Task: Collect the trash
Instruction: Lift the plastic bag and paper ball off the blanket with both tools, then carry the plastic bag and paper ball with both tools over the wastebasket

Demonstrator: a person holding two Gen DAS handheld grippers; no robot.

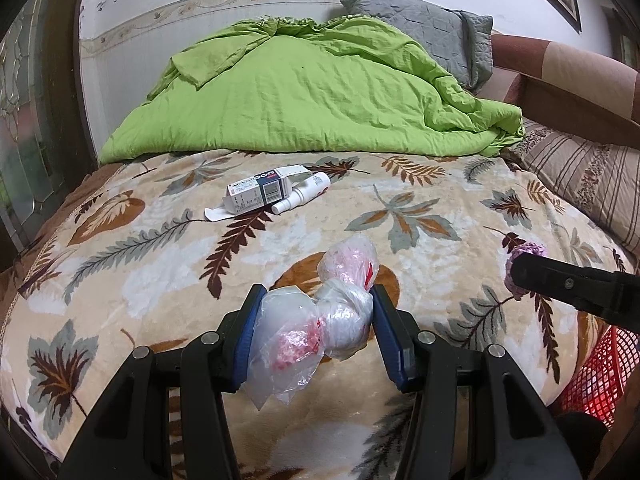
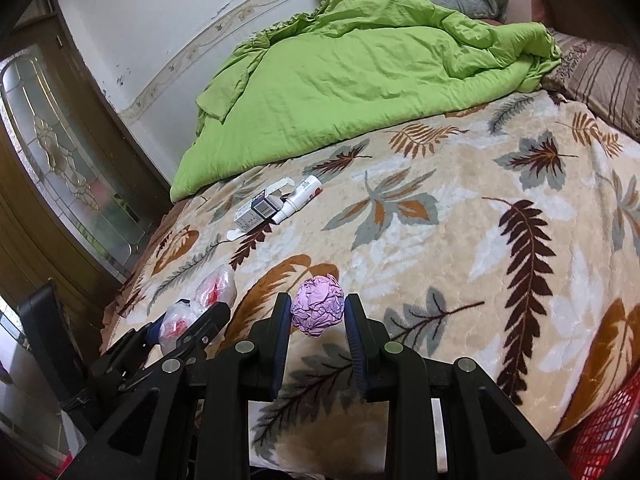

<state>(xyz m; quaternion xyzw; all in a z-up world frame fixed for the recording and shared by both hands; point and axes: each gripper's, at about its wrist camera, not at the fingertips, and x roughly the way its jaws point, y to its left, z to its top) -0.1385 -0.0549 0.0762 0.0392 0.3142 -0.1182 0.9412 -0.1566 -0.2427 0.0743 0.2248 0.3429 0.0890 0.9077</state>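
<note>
Left gripper (image 1: 316, 312) jaws pinch plastic bag (image 1: 320, 312), right gripper (image 2: 316, 316) jaws pinch paper ball (image 2: 318, 310) near bed (image 2: 480, 280) edge; box (image 1: 258, 196) w/ bottle (image 1: 302, 194) at 12.

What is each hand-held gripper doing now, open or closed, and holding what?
Left hand-held gripper: closed on the knotted clear plastic bag.
Right hand-held gripper: closed on the crumpled purple paper ball.
</note>
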